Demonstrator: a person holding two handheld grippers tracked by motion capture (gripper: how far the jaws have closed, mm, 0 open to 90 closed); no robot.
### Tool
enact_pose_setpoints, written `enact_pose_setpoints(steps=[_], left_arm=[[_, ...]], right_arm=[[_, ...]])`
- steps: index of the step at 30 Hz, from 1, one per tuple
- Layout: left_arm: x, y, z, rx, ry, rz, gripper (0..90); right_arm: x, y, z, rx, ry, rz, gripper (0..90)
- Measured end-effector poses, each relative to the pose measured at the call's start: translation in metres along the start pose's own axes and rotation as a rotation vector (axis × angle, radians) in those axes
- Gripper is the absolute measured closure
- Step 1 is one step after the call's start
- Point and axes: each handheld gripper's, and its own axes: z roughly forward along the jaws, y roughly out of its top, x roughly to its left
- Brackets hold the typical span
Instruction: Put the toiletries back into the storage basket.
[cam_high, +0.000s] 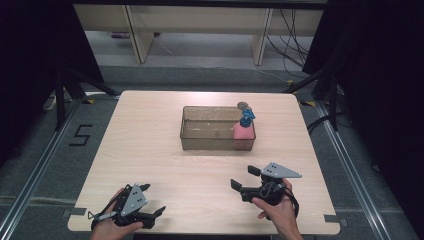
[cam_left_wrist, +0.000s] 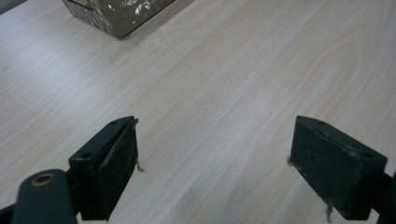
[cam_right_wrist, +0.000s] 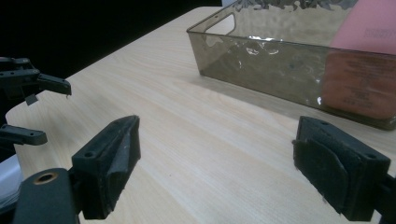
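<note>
Your pink plastic bottle with the blue spray cap (cam_high: 244, 131) stands in the right end of the smoky translucent bin (cam_high: 200, 141), centre frame; both the left gripper (cam_high: 152, 199) and right gripper (cam_high: 243, 177) gape wide, empty; it looks light, slick, top-heavy; take its body, not the cap.

Table (cam_high: 150, 150): pale wood, rounded corners | Floor (cam_high: 35, 150): grey, marked "5" (cam_high: 80, 135) at left | Rear: light wooden furniture legs (cam_high: 137, 35), loose cables (cam_high: 292, 40) | Sides: black curtains (cam_high: 380, 75) | Light: even, overhead
</note>
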Motion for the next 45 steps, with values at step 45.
enact_pose_setpoints(steps=[45], left_arm=[[0.0, -0.001, -0.001, 0.005, 0.008, 0.004, 14.8]], right_arm=[[0.011, -0.025, -0.033, 0.013, -0.018, 0.0, 15.5]])
